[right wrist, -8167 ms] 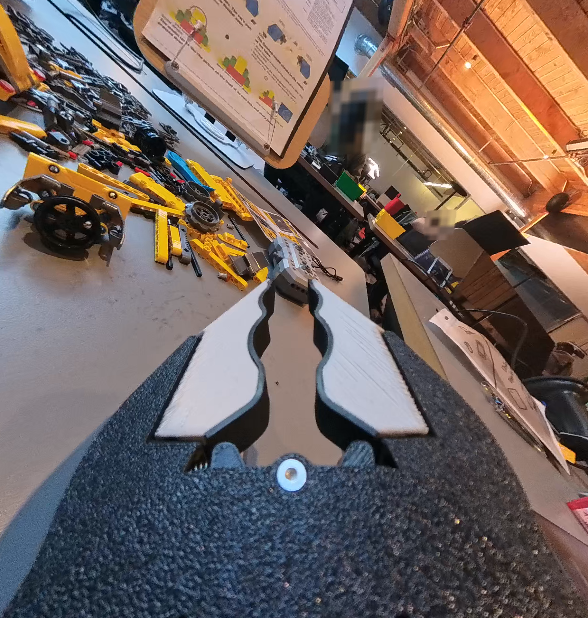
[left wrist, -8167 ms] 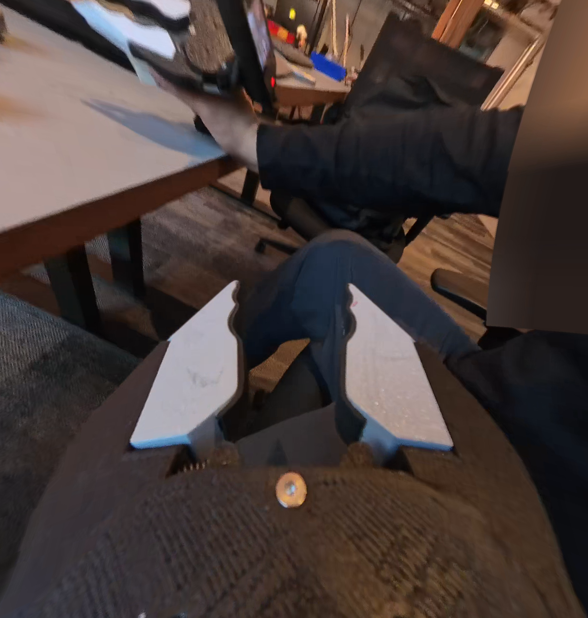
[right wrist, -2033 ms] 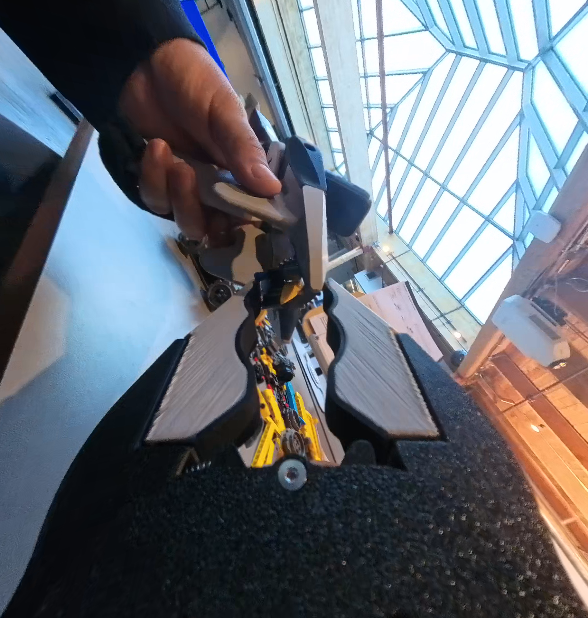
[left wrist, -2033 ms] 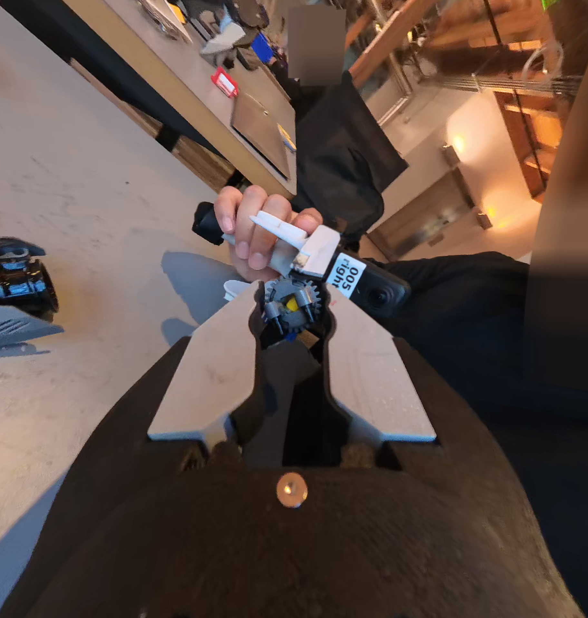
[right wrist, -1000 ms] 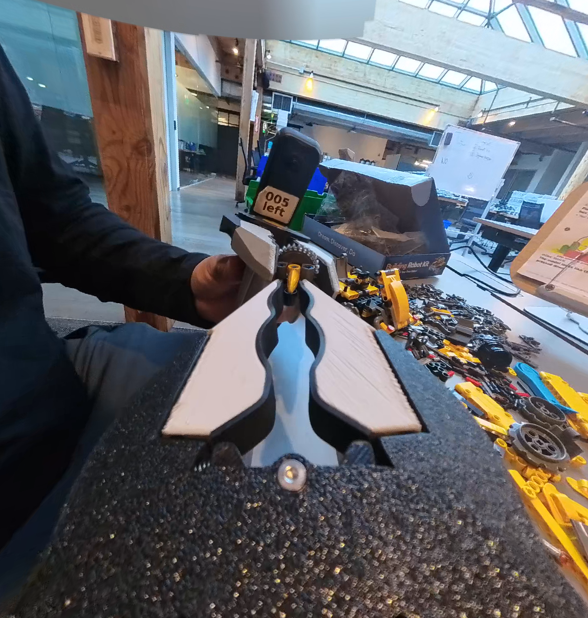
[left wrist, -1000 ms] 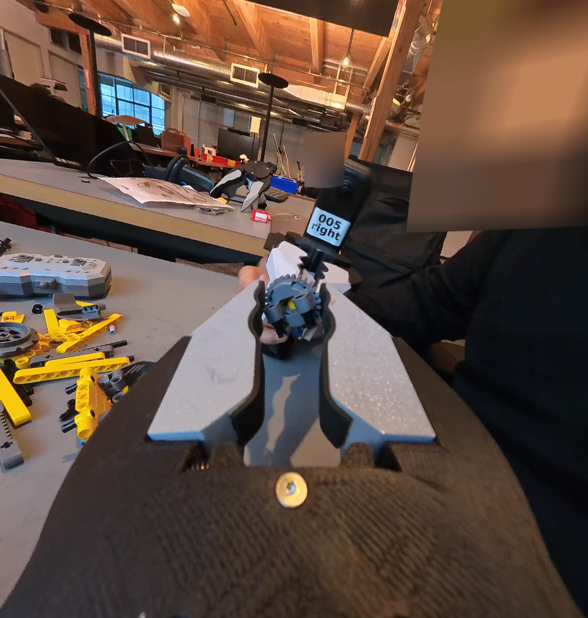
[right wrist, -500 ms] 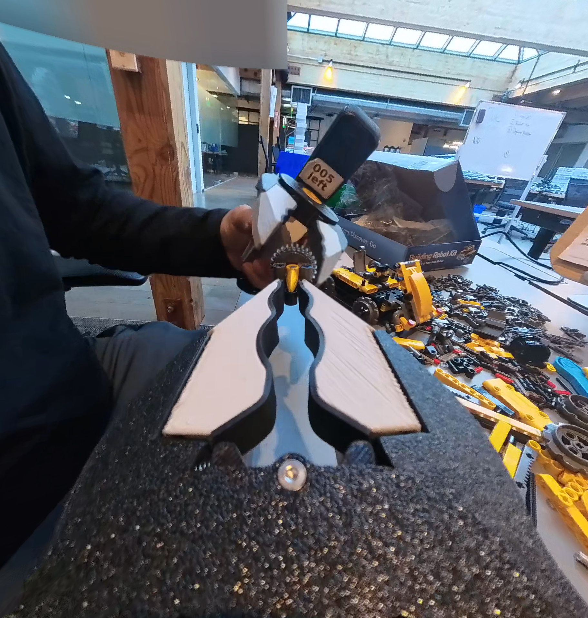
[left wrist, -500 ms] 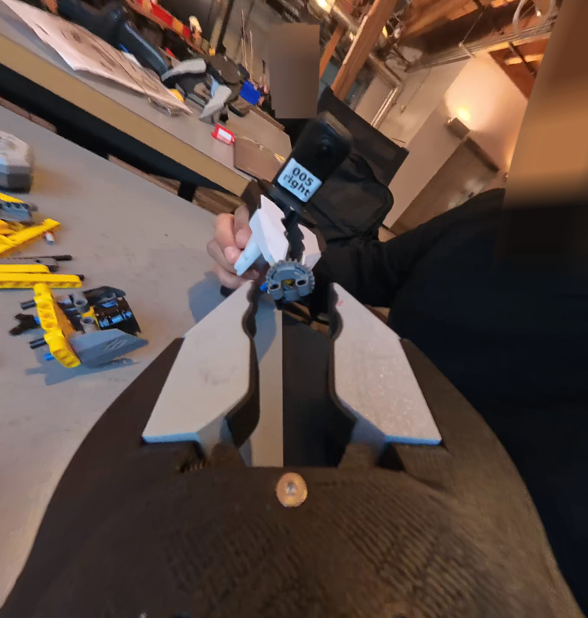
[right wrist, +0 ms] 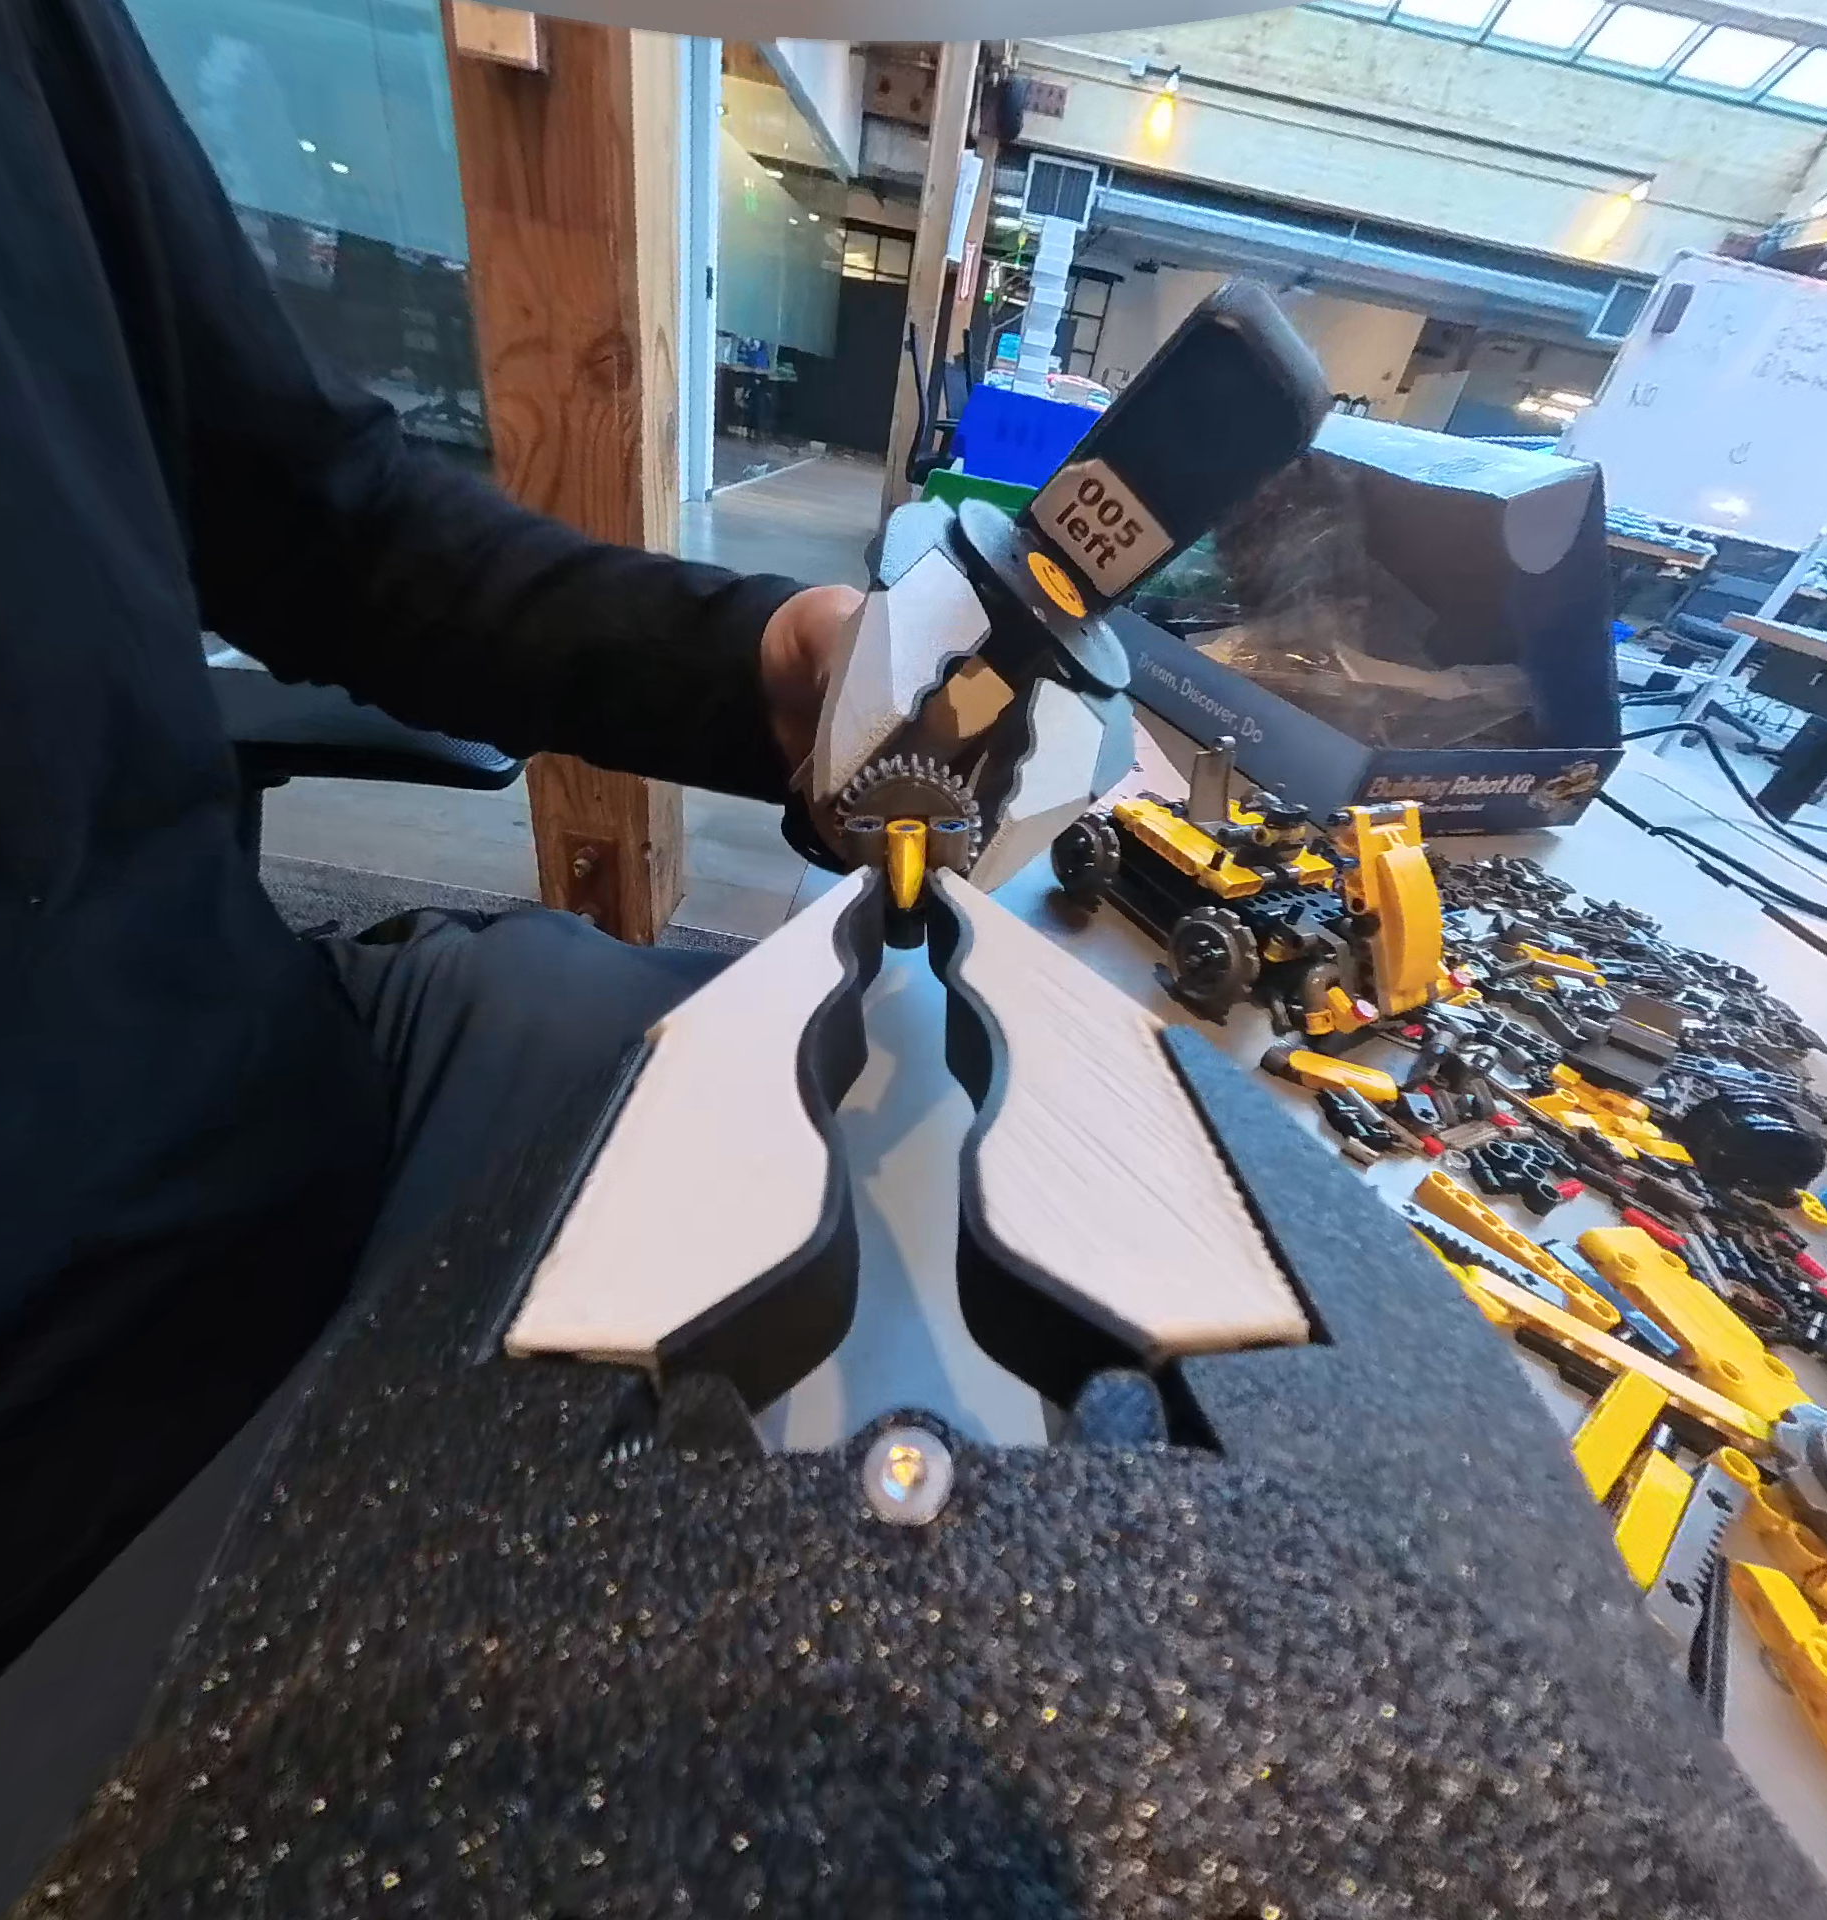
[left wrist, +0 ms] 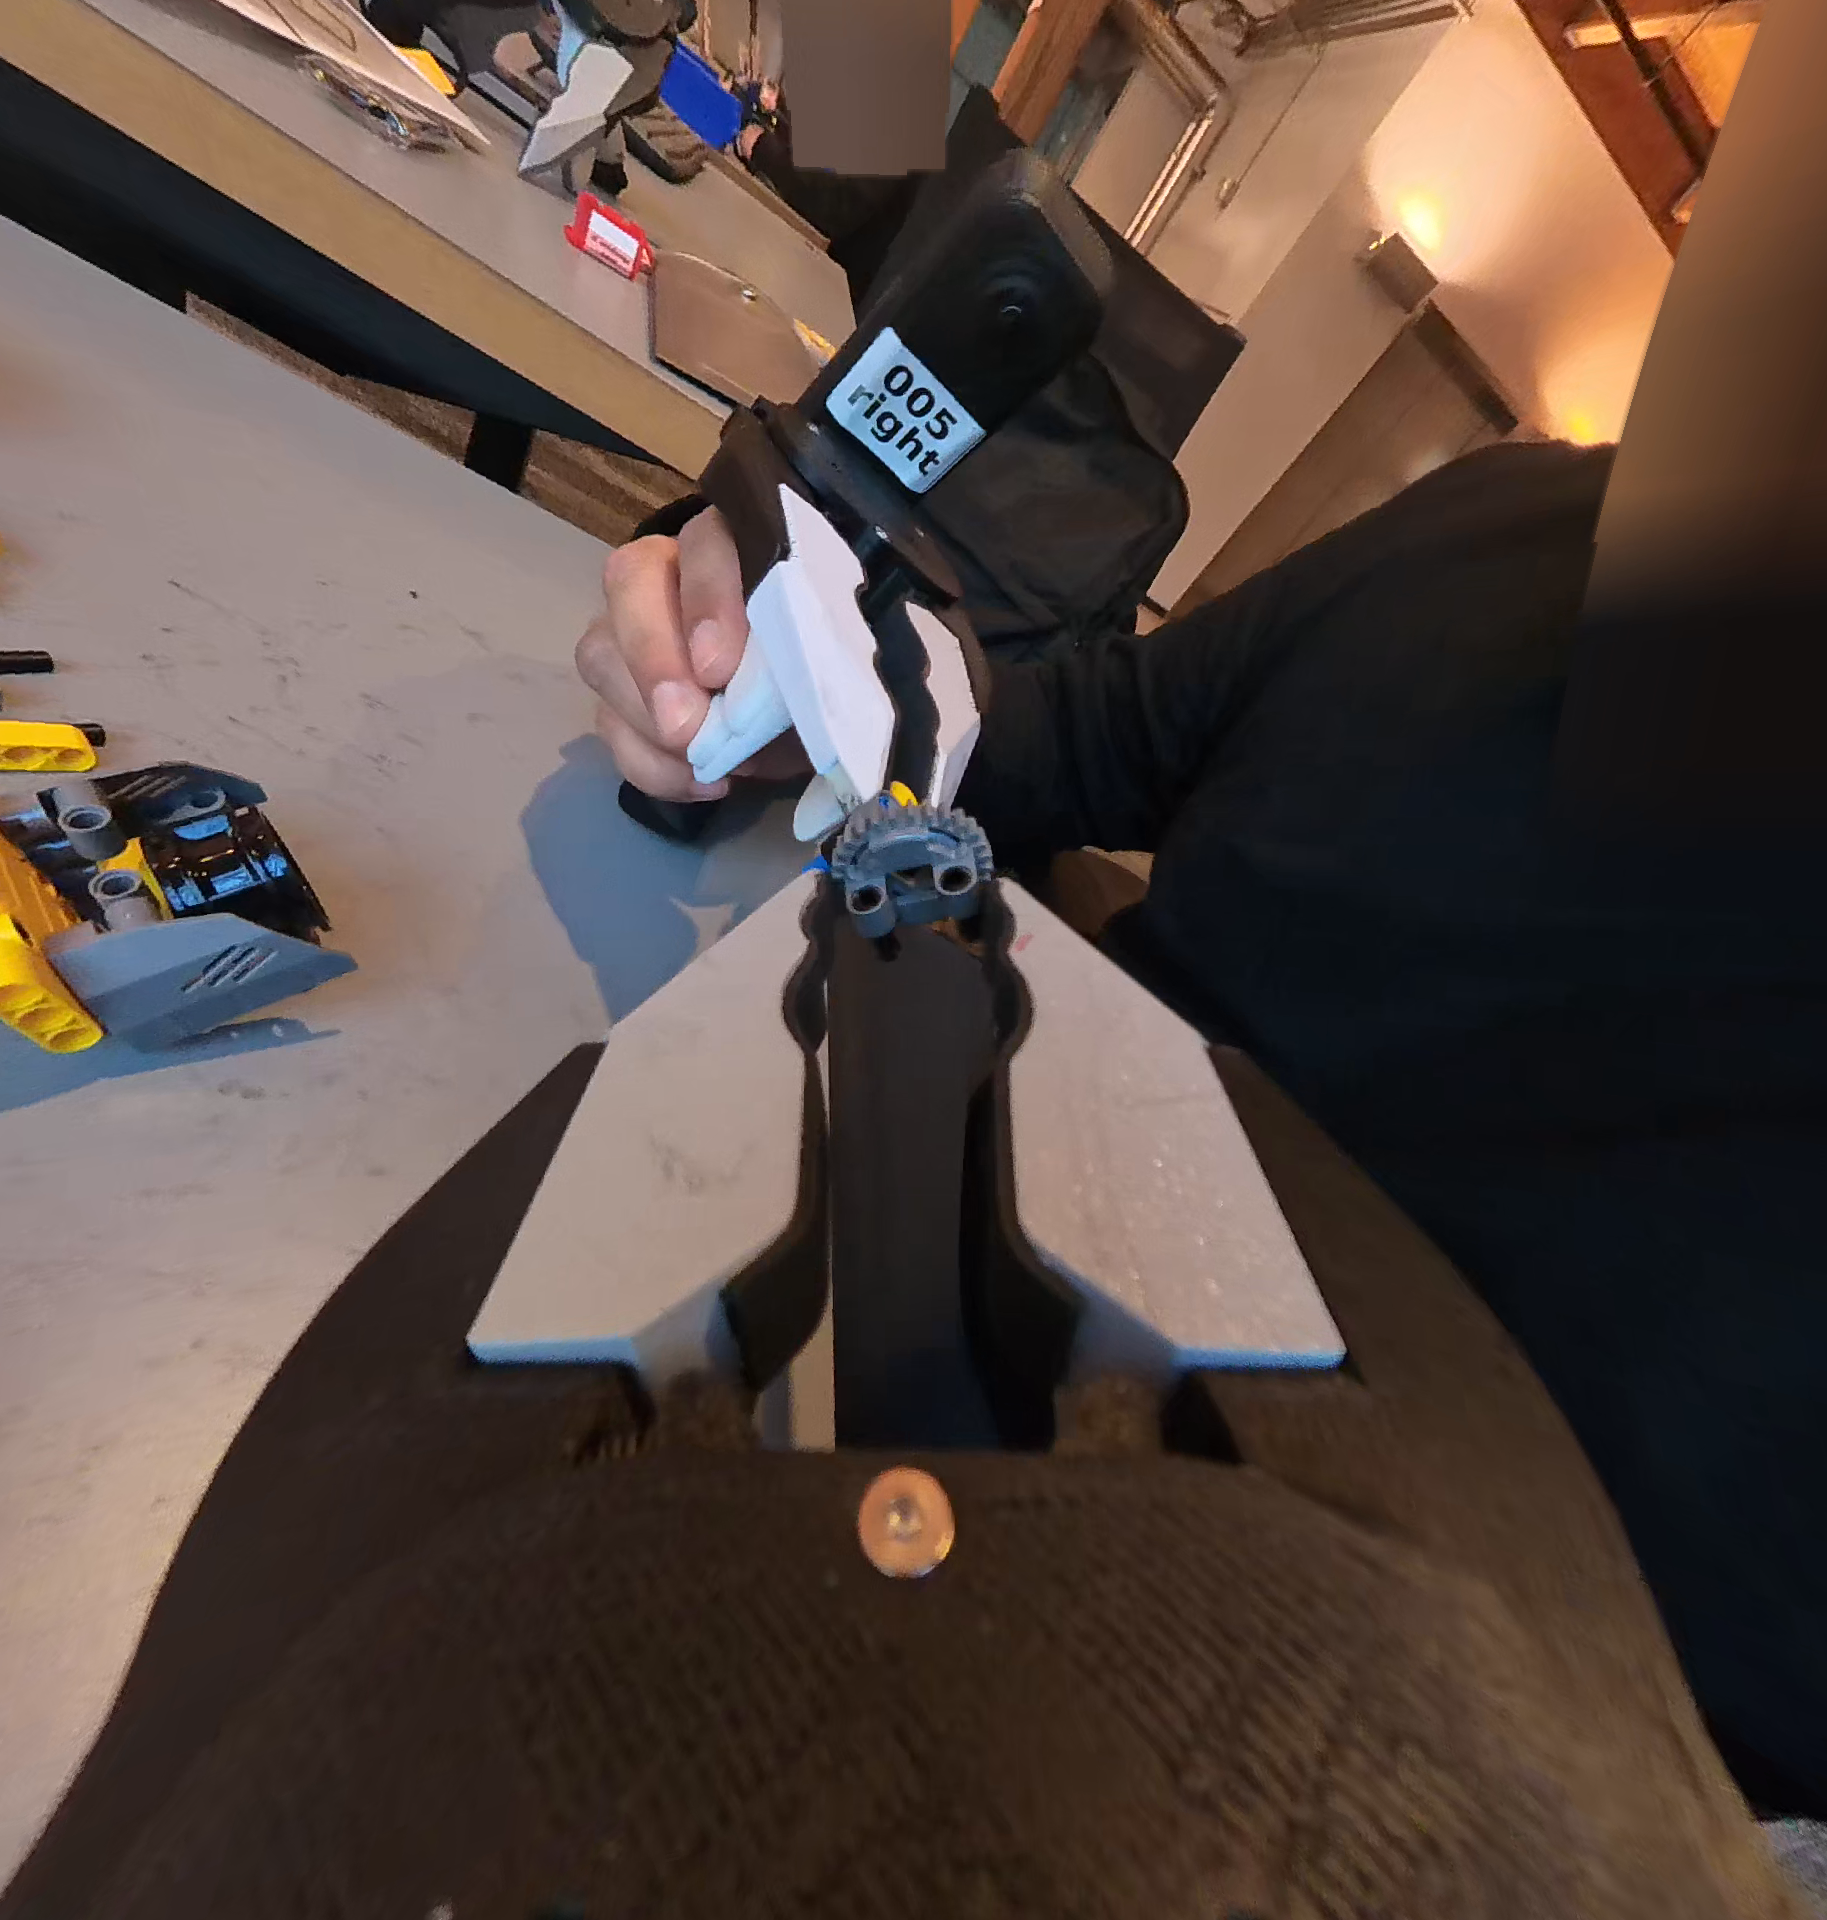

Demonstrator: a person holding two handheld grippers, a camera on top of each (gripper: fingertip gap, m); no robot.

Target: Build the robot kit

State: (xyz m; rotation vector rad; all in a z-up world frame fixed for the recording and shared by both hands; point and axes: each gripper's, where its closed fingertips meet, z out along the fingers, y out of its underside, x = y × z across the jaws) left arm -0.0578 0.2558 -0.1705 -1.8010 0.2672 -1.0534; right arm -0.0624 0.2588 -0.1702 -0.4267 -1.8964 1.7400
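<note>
Gripping grey gear assembly (left wrist: 911, 871) at frame centre: left gripper (left wrist: 904, 914) jaws closed onto its grey connector, right gripper (right wrist: 904, 899) jaws pinched nearly shut on its yellow pin (right wrist: 903, 850). Held in air above near edge of worktop (left wrist: 265, 582); yellow tracked model (right wrist: 1273, 914) at right centre. Judged best: keep both tools coaxial, steady the gear side, avoid twisting.

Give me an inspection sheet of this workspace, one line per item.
Surface: grey table, bare near its edge.
Job's things: small grey gear assembly with a yellow piece, held up between both grippers.
Clutter: loose yellow and black building pieces; partly built yellow vehicle; open kit box.
Grippers: left gripper shut on the gear assembly; right gripper shut on the yellow piece.
Cables: black cable beyond the box.
Surroundings: wooden post, whiteboard, other tables.
</note>
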